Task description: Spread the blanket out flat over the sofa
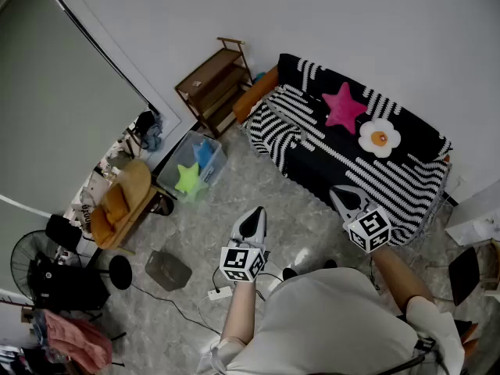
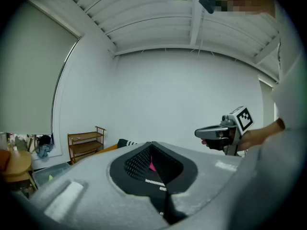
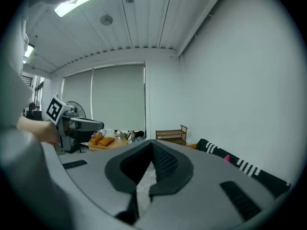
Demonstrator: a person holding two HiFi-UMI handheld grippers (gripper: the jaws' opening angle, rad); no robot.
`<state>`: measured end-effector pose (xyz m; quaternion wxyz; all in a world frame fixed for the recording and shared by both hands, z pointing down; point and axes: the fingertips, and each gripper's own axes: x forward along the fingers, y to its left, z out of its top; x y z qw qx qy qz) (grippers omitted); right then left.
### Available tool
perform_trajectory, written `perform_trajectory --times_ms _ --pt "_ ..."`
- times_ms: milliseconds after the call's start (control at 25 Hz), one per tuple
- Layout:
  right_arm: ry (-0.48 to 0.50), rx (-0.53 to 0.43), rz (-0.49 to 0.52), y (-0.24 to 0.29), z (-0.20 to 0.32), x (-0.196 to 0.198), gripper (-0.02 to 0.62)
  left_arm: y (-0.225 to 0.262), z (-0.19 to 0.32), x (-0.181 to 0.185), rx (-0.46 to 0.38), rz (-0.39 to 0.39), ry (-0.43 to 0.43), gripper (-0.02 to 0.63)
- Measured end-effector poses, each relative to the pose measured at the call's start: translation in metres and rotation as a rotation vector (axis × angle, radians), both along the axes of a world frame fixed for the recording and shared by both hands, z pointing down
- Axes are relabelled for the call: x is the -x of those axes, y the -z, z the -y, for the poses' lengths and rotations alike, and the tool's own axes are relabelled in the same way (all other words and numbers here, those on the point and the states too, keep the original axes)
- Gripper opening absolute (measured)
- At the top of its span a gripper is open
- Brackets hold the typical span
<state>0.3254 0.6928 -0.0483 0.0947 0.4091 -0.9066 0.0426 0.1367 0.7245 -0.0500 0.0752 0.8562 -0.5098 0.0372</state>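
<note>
Left handheld two-jaw gripper [image 2: 151,144]: jaws closed tip to tip, nothing gripped, pointing roughly level into the room. Right handheld two-jaw gripper [image 3: 152,145]: likewise closed and empty, held to the right of the left one and apart from it. Both carried out in front of a person in a white shirt [image 1: 328,326], above a pale grey marbled floor [image 1: 258,186].

Farther off, on the right side of the room and apart from both tools: black blanket with white stripes [image 1: 312,143], draped over an orange sofa [image 1: 256,92] against the white wall. Seat and backrest covered, near edge hanging down the front, only the left armrest showing bare orange. On the blanket, by the backrest, a pink star-shaped cushion [image 1: 344,106]; just right of it, a white flower-shaped cushion with an orange centre [image 1: 380,137].

Left of the sofa, beside the bare armrest, a brown wooden shelf unit [image 1: 212,84] against the wall. Nearer than that, a clear plastic bin [image 1: 221,162] holding a green star-shaped cushion [image 1: 188,178] and a blue star-shaped cushion [image 1: 205,153]. Farther left, a round light wooden table [image 1: 139,180].

On the floor near the left gripper, a white power strip [image 1: 219,292] with a dark cable, and left of it a small grey box [image 1: 166,269].
</note>
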Motion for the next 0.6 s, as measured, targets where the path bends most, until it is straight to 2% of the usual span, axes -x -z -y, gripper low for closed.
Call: perform_trajectory --times_ms 320,600 --pt "0.008 -0.004 -0.006 0.0015 -0.0012 0.0057 -0.003 0.0011 -0.0002 0.0031 -0.005 0.002 0.002 0.018" --pt "-0.008 0.021 0.043 -0.0003 -0.0009 0.0075 -0.002 -0.0001 -0.0025 0.0094 -0.002 -0.005 0.003 0.017"
